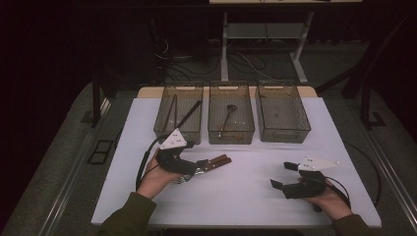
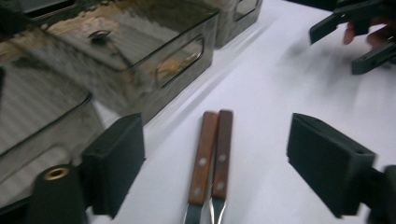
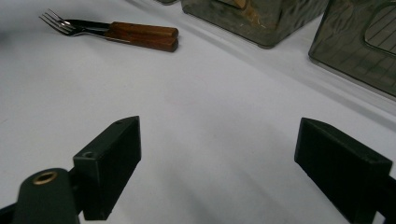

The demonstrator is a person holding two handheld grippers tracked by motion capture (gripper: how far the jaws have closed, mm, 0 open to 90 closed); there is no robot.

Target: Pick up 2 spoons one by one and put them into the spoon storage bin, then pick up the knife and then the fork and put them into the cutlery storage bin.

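The left gripper (image 2: 215, 163) hangs just over two wooden-handled forks (image 2: 212, 154) lying side by side on the white table (image 1: 246, 191), near the three clear bins (image 1: 231, 118). Its jaws stand wide, straddling the handles without touching them. The right gripper (image 3: 219, 163) rests well apart, spread wide, holding nothing.
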